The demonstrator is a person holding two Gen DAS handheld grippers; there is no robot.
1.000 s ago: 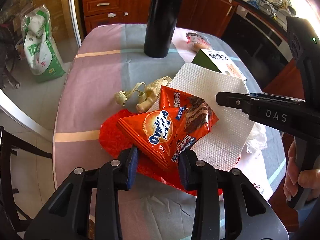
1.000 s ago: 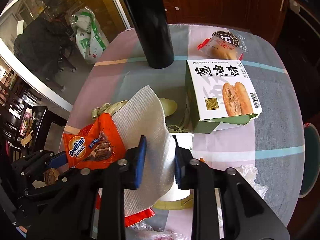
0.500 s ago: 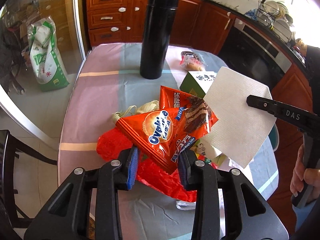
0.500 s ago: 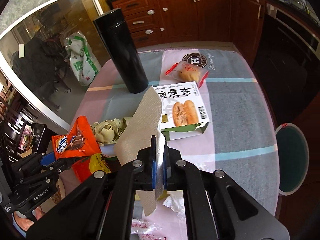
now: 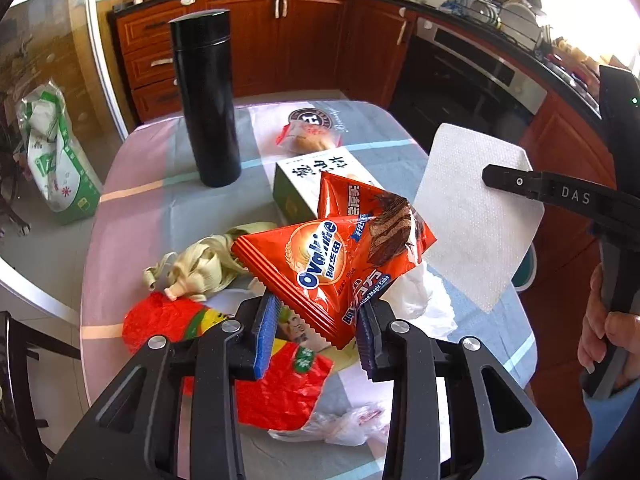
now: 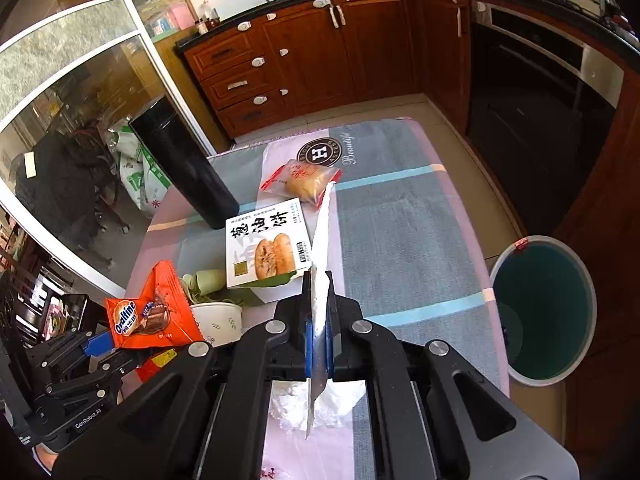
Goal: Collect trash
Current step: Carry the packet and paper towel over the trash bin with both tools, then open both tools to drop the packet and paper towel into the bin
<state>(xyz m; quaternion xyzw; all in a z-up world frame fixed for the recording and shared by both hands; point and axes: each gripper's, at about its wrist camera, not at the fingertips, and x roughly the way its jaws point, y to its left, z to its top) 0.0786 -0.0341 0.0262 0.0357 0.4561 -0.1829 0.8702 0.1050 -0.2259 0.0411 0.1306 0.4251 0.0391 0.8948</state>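
The left gripper (image 5: 316,334) pinches the orange snack bag (image 5: 340,256) and the right gripper (image 6: 318,340) pinches the paper towel (image 6: 320,280), both lifted, but nothing is in the bin (image 6: 544,308) yet and more trash (image 5: 280,384) lies on the table (image 6: 400,240).

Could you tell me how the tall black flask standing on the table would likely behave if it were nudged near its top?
The black flask looks apt to tip: it is tall and narrow on a small base. Its smooth, glossy wall would probably be slippery for a claw. Once down it would likely roll, being cylindrical, perhaps toward the biscuit box beside it.
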